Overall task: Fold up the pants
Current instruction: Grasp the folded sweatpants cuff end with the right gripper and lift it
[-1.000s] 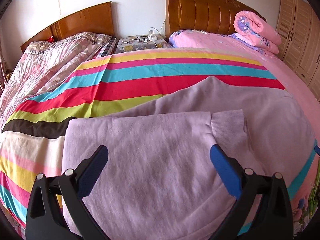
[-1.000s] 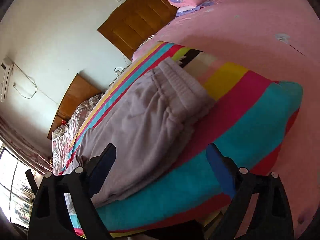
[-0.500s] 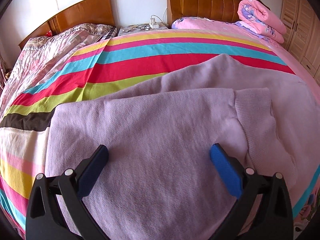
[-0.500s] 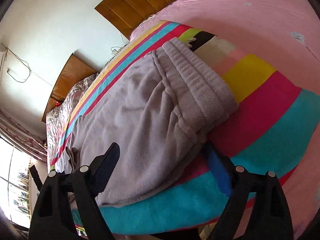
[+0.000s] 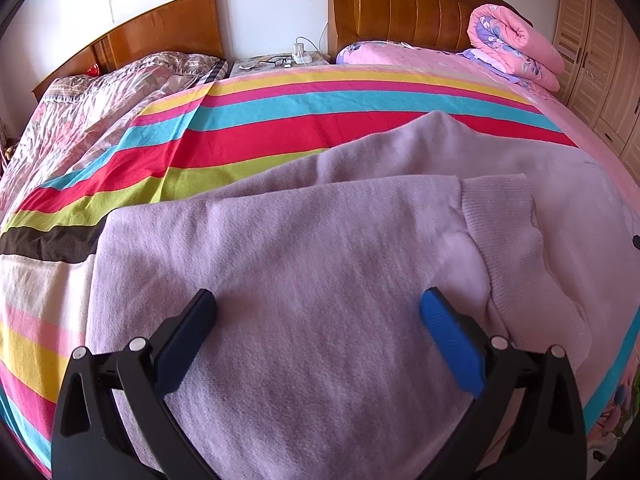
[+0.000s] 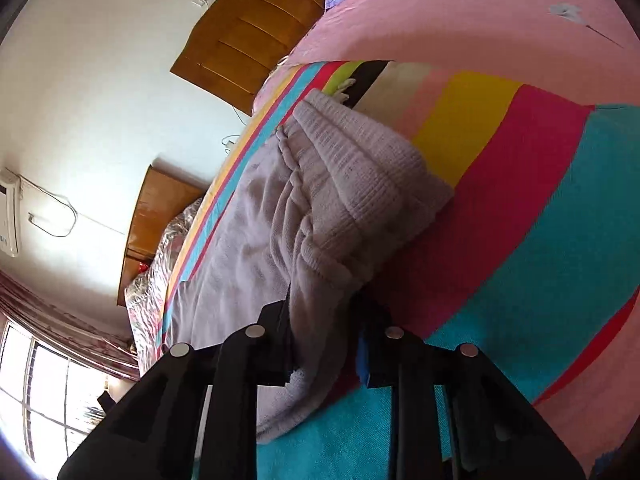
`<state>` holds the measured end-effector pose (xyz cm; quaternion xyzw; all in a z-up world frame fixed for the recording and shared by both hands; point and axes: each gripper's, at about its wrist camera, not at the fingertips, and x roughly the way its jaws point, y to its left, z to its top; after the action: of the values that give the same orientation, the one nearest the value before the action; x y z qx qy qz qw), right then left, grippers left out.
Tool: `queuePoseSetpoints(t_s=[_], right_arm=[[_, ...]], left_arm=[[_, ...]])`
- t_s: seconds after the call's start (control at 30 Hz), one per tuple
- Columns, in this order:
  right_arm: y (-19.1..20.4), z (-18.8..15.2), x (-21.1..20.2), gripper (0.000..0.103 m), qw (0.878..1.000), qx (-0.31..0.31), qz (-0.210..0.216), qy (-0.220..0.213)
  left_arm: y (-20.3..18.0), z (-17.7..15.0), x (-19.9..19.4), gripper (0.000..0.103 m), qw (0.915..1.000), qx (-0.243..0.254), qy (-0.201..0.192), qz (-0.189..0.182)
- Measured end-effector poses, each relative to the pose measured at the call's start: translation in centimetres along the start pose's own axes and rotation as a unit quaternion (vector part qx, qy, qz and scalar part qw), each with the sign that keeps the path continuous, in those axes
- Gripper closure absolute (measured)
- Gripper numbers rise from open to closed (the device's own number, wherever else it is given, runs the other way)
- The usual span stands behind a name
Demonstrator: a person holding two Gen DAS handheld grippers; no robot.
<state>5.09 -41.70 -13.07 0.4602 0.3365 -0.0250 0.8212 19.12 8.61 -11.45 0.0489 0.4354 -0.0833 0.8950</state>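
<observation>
Your right gripper (image 6: 324, 320), jaws just closed, pinches the lilac knitted pants (image 5: 320, 260) at their edge. Your left gripper (image 5: 318, 310) hovers above them, jaws wide and empty.

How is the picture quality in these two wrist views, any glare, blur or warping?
Left wrist view: even daylight, sharp, fisheye bulges the striped blanket and the pants. Right wrist view: rolled sideways, window blown out white, the right tool is a dark silhouette closing on the pants' edge.
</observation>
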Motion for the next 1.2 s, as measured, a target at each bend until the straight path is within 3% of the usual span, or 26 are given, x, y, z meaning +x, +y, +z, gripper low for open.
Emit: queuePoseSetpoints(t_s=[0.1,0.17,0.27,0.37,0.43,0.5,0.57,0.6,0.63,0.67,0.7,0.73,0.77,0.8,0.83,0.87,0.93,0.97,1.07,1.13,1.2], right_arm=[[3.1,-0.3,-1.5,0.082,0.997,-0.037,0.029,-0.053],[9.0,-0.9,-2.6,0.082,0.987,-0.135,0.03,-0.081],[19.9,-4.2,-3.3,0.082,0.944,-0.314,0.059,-0.086],[29.1,-11.3,-1.7,0.082,0.869,-0.479,0.118,-0.034],[32.9,-18.1,0.7,0.082,0.8,-0.583,0.142,0.027],[34.1,-25.6,3.8,0.082,0.715,-0.679,0.137,0.097],[32.6,-32.0,7.0,0.082,0.64,-0.741,0.119,0.162],[31.6,-34.4,8.3,0.082,0.613,-0.761,0.103,0.188],[30.7,-36.0,9.5,0.079,0.593,-0.774,0.093,0.201],[30.4,-36.6,9.1,0.073,0.588,-0.782,0.104,0.178],[30.4,-36.4,9.0,0.073,0.593,-0.778,0.105,0.181],[30.7,-35.8,8.9,0.073,0.602,-0.768,0.107,0.192],[30.8,-35.0,8.7,0.065,0.611,-0.757,0.115,0.2],[31.0,-33.9,8.6,0.053,0.62,-0.742,0.132,0.217],[30.6,-32.9,8.1,0.03,0.632,-0.723,0.153,0.231],[30.6,-32.0,7.5,0.027,0.646,-0.704,0.176,0.238],[31.0,-30.2,6.5,0.029,0.667,-0.667,0.214,0.254],[31.3,-29.6,6.1,0.037,0.677,-0.657,0.219,0.247],[31.8,-28.5,6.9,0.053,0.699,-0.645,0.202,0.235],[31.8,-29.0,8.1,0.058,0.699,-0.643,0.191,0.248],[31.6,-29.9,9.0,0.058,0.691,-0.644,0.189,0.271]], left_arm=[[0.3,0.2,-0.2,0.001,1.0,0.0,0.003,-0.009],[1.4,0.4,-1.6,0.002,0.9993,-0.021,-0.01,-0.029],[4.9,0.3,-5.8,0.001,0.9949,-0.07,-0.069,-0.025],[9.5,-0.7,-9.4,0.001,0.9866,-0.124,-0.105,0.01],[12.6,-1.9,-11.3,0.001,0.9801,-0.158,-0.115,0.032],[15.1,-3.5,-12.7,0.001,0.9737,-0.188,-0.117,0.054],[17.1,-5.2,-13.6,0.001,0.9685,-0.214,-0.11,0.063],[17.8,-6.1,-13.8,0.001,0.967,-0.224,-0.104,0.061],[18.3,-7.0,-14.0,0.001,0.9664,-0.231,-0.098,0.056],[18.6,-7.8,-14.2,0.001,0.9664,-0.234,-0.092,0.051],[18.7,-8.3,-14.3,0.001,0.9671,-0.235,-0.086,0.048],[18.6,-8.8,-14.3,0.001,0.9682,-0.232,-0.082,0.044],[18.5,-9.1,-14.4,0.001,0.9694,-0.229,-0.08,0.038],[18.3,-9.4,-14.3,0.001,0.9702,-0.228,-0.079,0.029],[17.9,-9.5,-14.2,0.001,0.9707,-0.227,-0.078,0.019],[17.6,-9.4,-14.1,0.001,0.9711,-0.225,-0.078,0.009],[16.0,-8.9,-13.5,0.001,0.9723,-0.219,-0.081,-0.017],[15.3,-8.6,-13.3,0.001,0.9729,-0.214,-0.083,-0.027],[13.7,-8.3,-12.8,0.001,0.9748,-0.204,-0.079,-0.044],[13.1,-8.3,-12.2,0.001,0.9761,-0.202,-0.069,-0.041],[13.0,-8.5,-12.0,0.001,0.976,-0.204,-0.063,-0.042]])
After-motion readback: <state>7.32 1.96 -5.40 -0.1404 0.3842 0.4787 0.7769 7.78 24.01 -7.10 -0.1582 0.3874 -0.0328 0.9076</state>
